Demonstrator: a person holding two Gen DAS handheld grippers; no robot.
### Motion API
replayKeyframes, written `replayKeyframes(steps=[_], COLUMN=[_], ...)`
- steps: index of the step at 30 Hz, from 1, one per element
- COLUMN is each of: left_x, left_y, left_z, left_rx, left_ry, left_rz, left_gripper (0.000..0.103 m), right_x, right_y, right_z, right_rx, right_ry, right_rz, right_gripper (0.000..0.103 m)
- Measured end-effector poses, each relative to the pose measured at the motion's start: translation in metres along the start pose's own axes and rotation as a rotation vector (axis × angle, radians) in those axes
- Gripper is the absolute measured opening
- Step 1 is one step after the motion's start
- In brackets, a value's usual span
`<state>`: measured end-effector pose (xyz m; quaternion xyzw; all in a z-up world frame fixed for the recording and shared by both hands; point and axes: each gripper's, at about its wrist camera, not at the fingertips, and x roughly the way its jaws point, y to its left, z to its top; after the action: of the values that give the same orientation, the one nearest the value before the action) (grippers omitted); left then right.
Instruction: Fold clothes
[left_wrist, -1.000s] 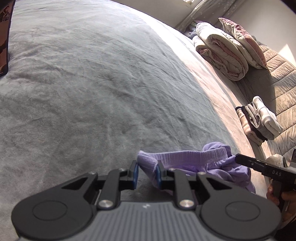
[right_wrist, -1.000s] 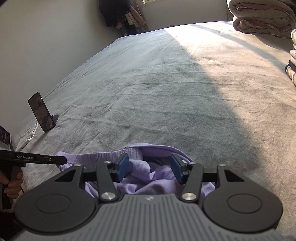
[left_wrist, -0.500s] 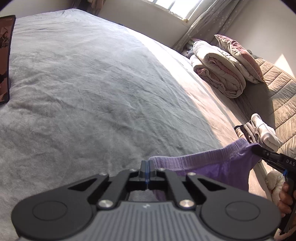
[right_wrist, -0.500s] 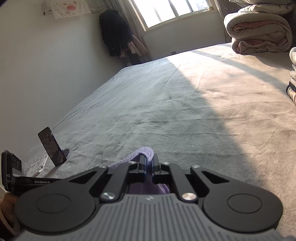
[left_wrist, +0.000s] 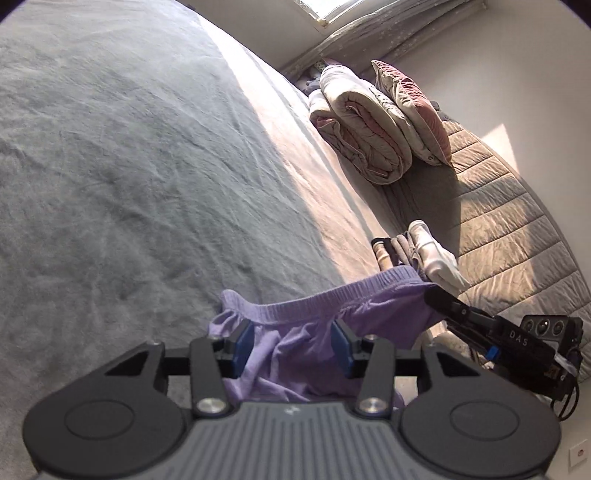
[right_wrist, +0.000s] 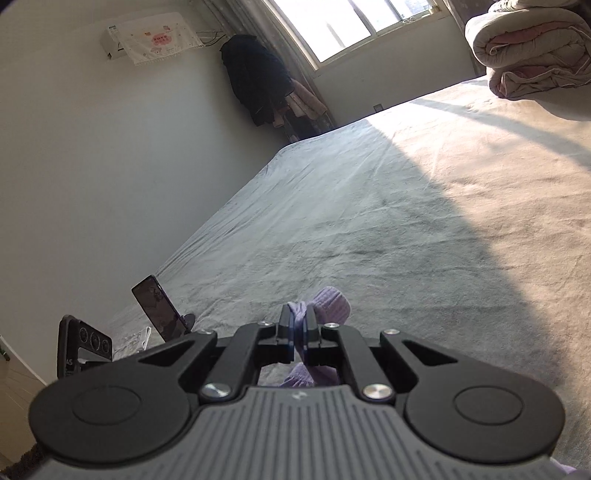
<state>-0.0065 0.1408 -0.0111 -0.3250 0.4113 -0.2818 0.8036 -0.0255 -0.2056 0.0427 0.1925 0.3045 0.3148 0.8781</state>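
One lilac garment (left_wrist: 295, 332), right gripper (right_wrist: 297, 332) clamping waistband, left gripper (left_wrist: 291, 345) opening, apparently loose.

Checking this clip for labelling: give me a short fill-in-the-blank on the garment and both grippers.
1. The garment held over the bed is ____ in colour.
2. The right gripper is ____ on the garment's waistband.
3. The left gripper has its jaws ____, with the fabric between them.
4. The folded clothes stack lies near the quilted ____.

Answers: purple; shut; opening; headboard

A home bedroom, a wide grey-covered bed (left_wrist: 147, 166) filling the room, rolled duvets (left_wrist: 362, 129) and a pillow (left_wrist: 413, 110) sitting by the padded headboard (left_wrist: 517, 229), clothes (right_wrist: 258, 85) hanging beside a sunlit window (right_wrist: 354, 26), wall air conditioner (right_wrist: 147, 37) showing.
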Motion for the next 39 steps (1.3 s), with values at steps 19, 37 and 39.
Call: replayKeyframes(steps=[19, 37, 39], left_x=[0.038, 0.055, 0.052], left_y=[0.054, 0.017, 0.017], left_z=[-0.029, -0.015, -0.015], left_rx=[-0.321, 0.038, 0.042], left_ry=[0.25, 0.158, 0.149], left_rz=[-0.062, 0.16, 0.158], left_gripper=[0.059, 0.038, 0.037], right_x=[0.055, 0.038, 0.034], right_y=[0.087, 0.077, 0.065], right_z=[-0.075, -0.072, -0.061], right_rx=[-0.223, -0.258, -0.24], right_ry=[0.383, 0.4, 0.343], right_rz=[0.275, 0.276, 0.223], right_gripper=[0.006, 0.039, 0.05])
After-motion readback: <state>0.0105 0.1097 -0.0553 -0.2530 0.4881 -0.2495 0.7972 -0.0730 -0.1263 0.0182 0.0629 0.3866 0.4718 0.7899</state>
